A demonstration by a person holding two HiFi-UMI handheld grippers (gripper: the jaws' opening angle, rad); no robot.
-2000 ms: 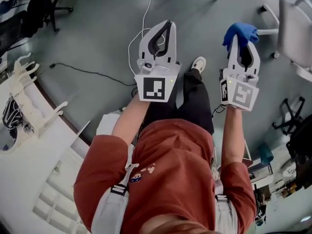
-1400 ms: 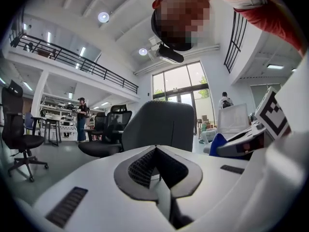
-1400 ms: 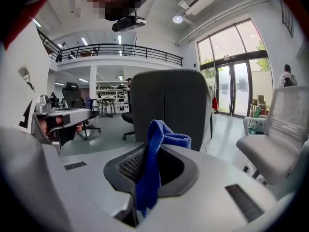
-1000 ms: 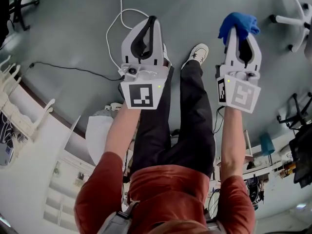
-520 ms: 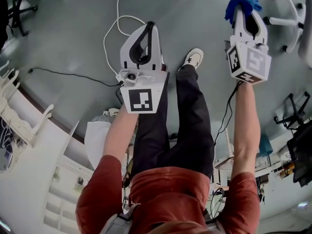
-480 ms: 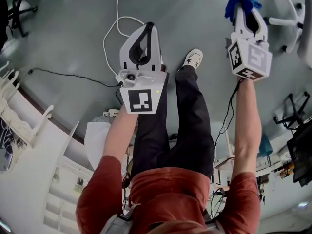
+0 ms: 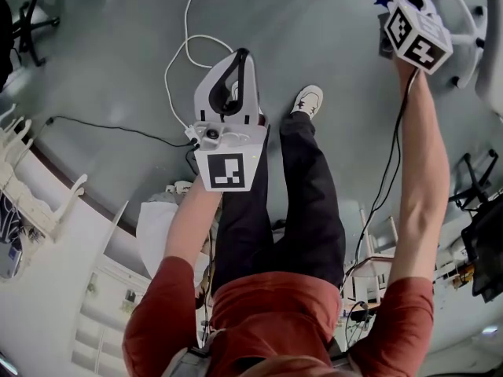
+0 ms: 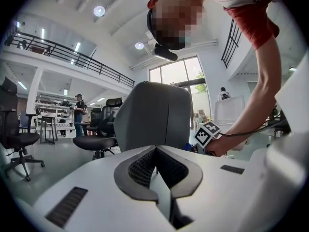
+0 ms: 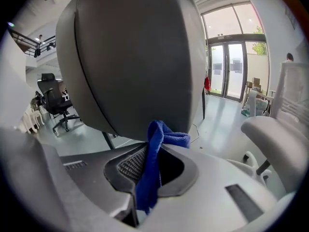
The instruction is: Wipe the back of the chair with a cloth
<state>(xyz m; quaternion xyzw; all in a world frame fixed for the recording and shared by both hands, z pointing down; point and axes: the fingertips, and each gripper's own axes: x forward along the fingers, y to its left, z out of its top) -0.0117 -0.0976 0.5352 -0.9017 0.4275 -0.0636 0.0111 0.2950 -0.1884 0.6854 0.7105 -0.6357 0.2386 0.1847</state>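
Spotted the blue cloth (image 9: 150, 178) pinched in the right gripper (image 9: 157, 146) jaws, with its bunched top poking out right at the lower edge of the grey chair back (image 9: 130, 57). Couldn't tell if touching yet. Found the left gripper (image 8: 155, 150) idle off to the side, jaws pressed together on nothing.

Worried about a few things. Only had a small wad sticking out, so could've scraped hard jaw tips on the shell instead of wiping. Could've dragged the cloth loose with a hard swipe. Also saw nothing bracing the chair back, so might've shoved it swivelling or rolling away.
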